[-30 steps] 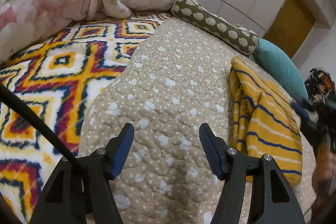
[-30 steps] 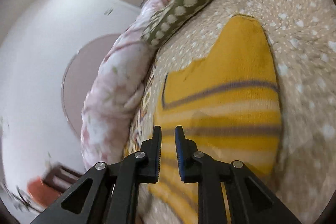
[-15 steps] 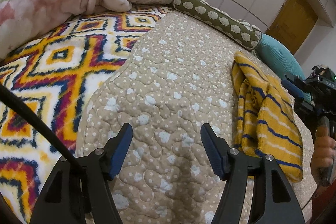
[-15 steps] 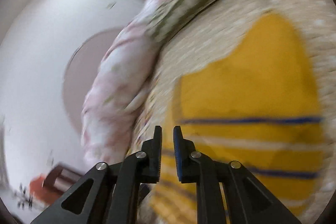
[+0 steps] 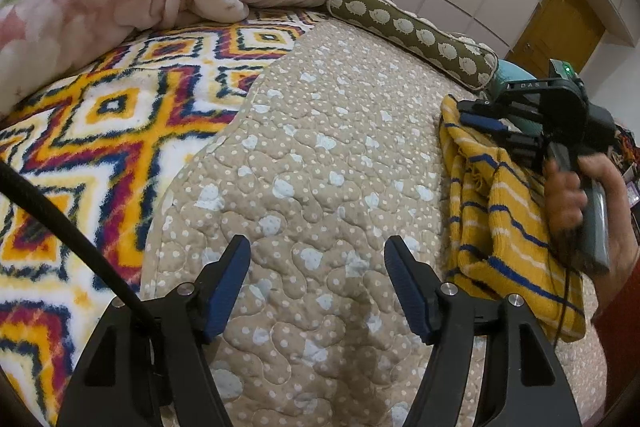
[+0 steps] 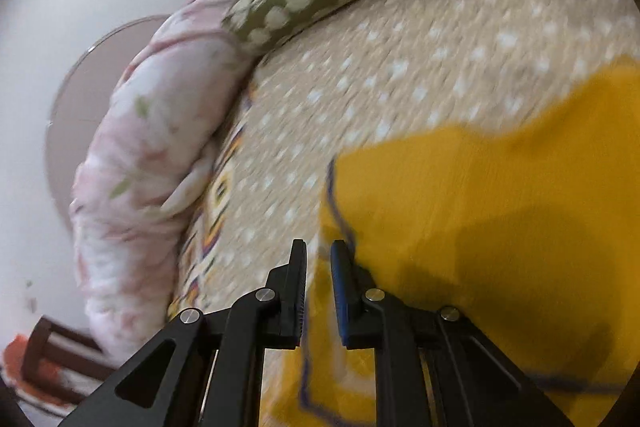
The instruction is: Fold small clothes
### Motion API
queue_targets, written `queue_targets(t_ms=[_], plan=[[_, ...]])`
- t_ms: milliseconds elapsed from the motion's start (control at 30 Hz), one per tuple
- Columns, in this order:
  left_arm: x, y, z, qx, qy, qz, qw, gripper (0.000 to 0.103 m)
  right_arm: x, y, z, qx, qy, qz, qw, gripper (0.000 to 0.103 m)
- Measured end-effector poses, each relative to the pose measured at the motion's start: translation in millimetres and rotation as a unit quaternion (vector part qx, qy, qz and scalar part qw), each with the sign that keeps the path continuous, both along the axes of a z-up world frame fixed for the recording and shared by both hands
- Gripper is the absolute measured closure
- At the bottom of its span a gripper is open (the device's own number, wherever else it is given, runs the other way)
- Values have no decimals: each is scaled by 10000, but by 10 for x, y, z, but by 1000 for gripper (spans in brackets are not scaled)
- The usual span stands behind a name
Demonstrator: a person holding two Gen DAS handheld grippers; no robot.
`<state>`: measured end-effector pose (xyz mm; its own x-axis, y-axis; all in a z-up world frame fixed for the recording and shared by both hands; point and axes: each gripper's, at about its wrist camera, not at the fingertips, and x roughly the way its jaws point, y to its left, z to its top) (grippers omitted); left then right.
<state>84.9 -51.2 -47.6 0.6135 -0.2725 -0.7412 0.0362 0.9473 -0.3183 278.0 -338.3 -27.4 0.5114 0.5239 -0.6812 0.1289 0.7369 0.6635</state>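
Two sets of tongs are working here: the left gripper [image 5: 316, 283] is hanging with its blue-padded jaws spread wide over bare beige dotted quilted bedspread [image 5: 320, 155], while the right gripper [image 6: 318, 291] is showing jaws nearly together, a slim gap between them, gripping nothing. Lying off to the left gripper's right, directly under the right one, the folded yellow knit garment with blue stripes [image 5: 504, 215] is running its long axis away from the near edge toward the olive bolster pillow with pale spots [image 5: 412, 31], so the right hand [image 5: 576, 199] is sitting nearer.
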Motion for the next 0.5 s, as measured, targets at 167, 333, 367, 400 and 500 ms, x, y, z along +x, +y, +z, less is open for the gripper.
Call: queue_targets(t_ms=[167, 333, 367, 400, 500], plan=[[1, -8, -9, 0, 12, -20, 10000, 34, -70, -734, 104, -389, 52, -1358, 9900, 74], [7, -12, -10, 23, 18, -22, 10000, 33, -539, -1453, 286, -270, -110, -2334, 9720, 60], [6, -17, -13, 42, 21, -22, 10000, 33, -644, -1502, 321, -5, -206, -2277, 9735, 60], [7, -24, -15, 61, 23, -21, 10000, 33, -773, -1510, 382, 242, -339, -2098, 9769, 60], [14, -48, -27, 148, 26, -24, 9999, 32, -1111, -1322, 541, 238, -599, -1394, 9881, 60]])
